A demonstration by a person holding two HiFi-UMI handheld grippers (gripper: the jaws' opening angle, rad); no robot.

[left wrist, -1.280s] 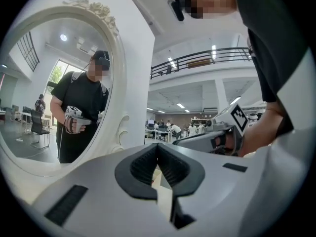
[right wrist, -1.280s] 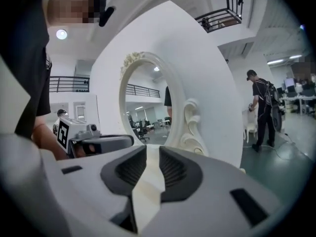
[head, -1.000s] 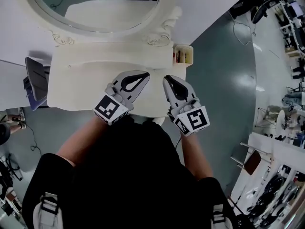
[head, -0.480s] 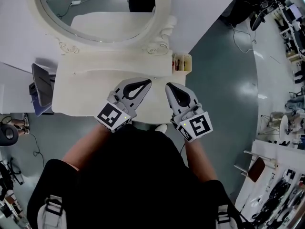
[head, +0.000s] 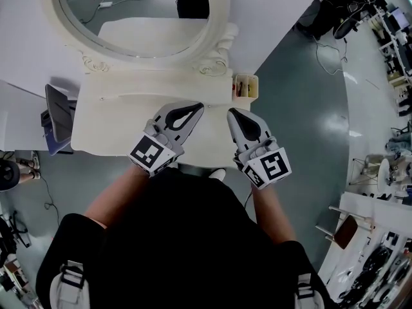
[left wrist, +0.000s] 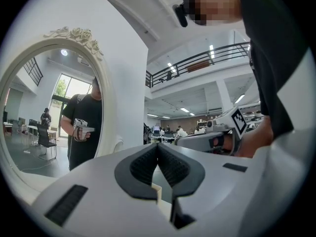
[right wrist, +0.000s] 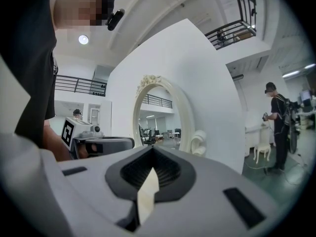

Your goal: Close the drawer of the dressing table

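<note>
One dressing table (head: 116,124), cream, seen from above; all places below are given from it. One oval mirror (head: 135,8) in a carved cream frame stands along its back edge, and the glass reflects the table top. One small cream organiser box (head: 246,86) sits at the table's back right corner, just beside the mirror's foot. One dark flat panel (head: 58,113) leans just off the table's left end. Two grippers hover over the front half of the top, near its middle, well apart from the box. The left gripper (head: 196,106) is left of centre with its tip aimed toward the mirror. Its own view shows the ribbed pads meeting at the tip with nothing held between them. The right gripper (head: 232,111) is right of centre and also points at the mirror. Its jaws are pressed together and empty; the pale sliver in the gap behind the tips is table surface. The two tips are near each other but not touching, and neither touches the top. Drawer: no view shows its front. From above, the table's front edge runs as a single line beneath the grippers, with the person's dark torso right against it. One small white rounded thing (head: 216,172) peeks out at that edge; I cannot tell what it is.
</note>
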